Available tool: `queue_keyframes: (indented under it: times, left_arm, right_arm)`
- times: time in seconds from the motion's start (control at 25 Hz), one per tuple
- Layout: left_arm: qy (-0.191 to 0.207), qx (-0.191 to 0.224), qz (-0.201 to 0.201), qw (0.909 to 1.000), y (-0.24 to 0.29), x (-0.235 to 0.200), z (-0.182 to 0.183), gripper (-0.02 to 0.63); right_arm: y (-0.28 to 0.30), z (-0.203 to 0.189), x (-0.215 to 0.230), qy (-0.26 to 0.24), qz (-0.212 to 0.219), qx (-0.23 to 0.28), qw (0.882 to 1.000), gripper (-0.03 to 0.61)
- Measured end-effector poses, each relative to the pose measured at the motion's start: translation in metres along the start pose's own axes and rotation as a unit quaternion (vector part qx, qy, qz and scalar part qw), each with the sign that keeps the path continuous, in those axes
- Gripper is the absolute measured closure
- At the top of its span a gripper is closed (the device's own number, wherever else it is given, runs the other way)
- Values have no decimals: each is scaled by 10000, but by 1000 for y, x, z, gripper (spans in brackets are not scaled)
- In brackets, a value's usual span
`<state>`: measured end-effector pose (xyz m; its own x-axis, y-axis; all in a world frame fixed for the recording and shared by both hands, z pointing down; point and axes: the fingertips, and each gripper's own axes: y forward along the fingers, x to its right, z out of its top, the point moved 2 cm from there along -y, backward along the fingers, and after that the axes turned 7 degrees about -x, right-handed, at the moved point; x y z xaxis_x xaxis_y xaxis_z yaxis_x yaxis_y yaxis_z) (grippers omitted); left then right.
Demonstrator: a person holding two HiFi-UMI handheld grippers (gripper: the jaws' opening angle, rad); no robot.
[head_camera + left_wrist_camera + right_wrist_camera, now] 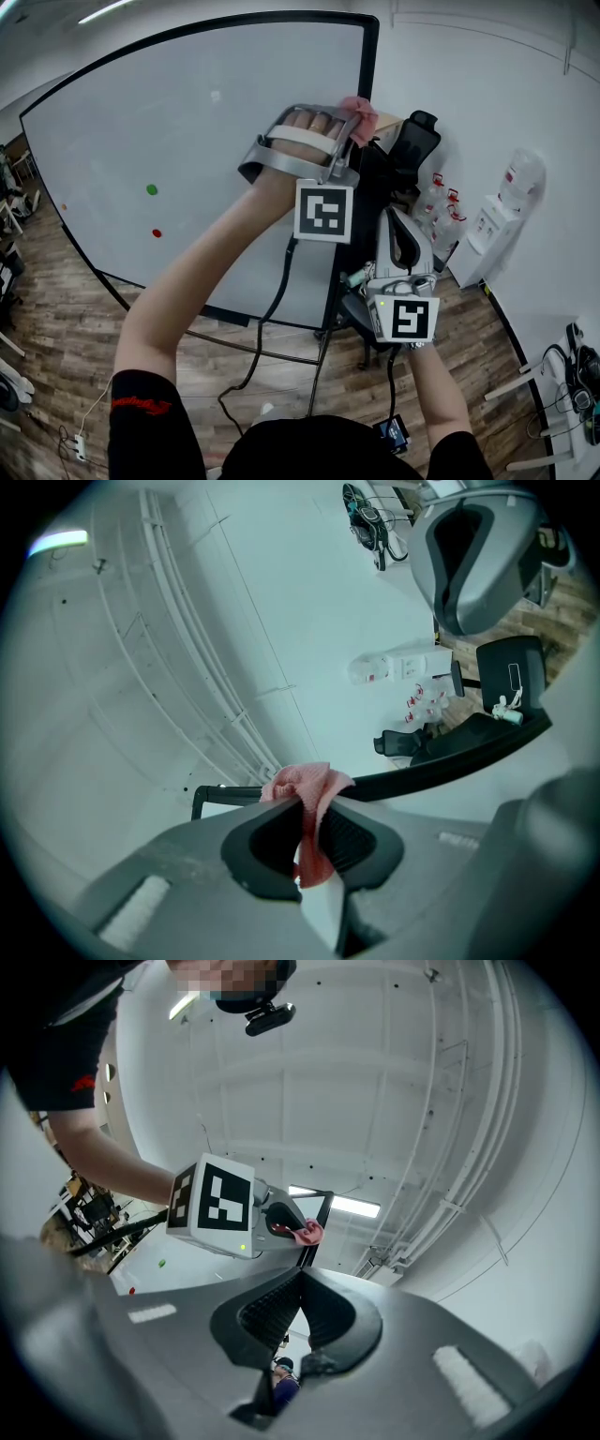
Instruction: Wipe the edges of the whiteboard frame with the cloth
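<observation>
The whiteboard stands tilted in the head view, with a black frame along its right edge. My left gripper is raised to that right edge and is shut on a pink cloth. In the left gripper view the pink cloth sticks out between the jaws and lies against the black frame. My right gripper hangs lower, right of the board, shut with nothing in it. The right gripper view shows the left gripper's marker cube and the cloth at the frame.
A black office chair stands behind the board's right edge. A white water dispenser and bottles sit against the wall at right. Cables run over the wooden floor under the board's stand. Green and red magnets are on the board.
</observation>
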<state>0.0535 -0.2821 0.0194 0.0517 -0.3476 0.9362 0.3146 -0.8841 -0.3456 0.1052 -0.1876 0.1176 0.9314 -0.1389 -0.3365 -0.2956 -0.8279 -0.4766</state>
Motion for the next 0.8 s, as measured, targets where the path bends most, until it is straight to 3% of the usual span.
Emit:
queue_keyframes:
  times: [0.16,0.4,0.8]
  left_arm:
    - [18,-42,-89,9999,0,6,-1,571]
    - [93,-8,100,9999,-3,19,-1,571]
    - [77,46,-48,9999,-10,38,3,571]
  right_arm:
    - [-1,-1,-1,16,13,-72,10000,577]
    - [-5,-10,-4,41,20,-83,10000,577]
    - [-7,-18,-4,94,-6,-153,9998,577]
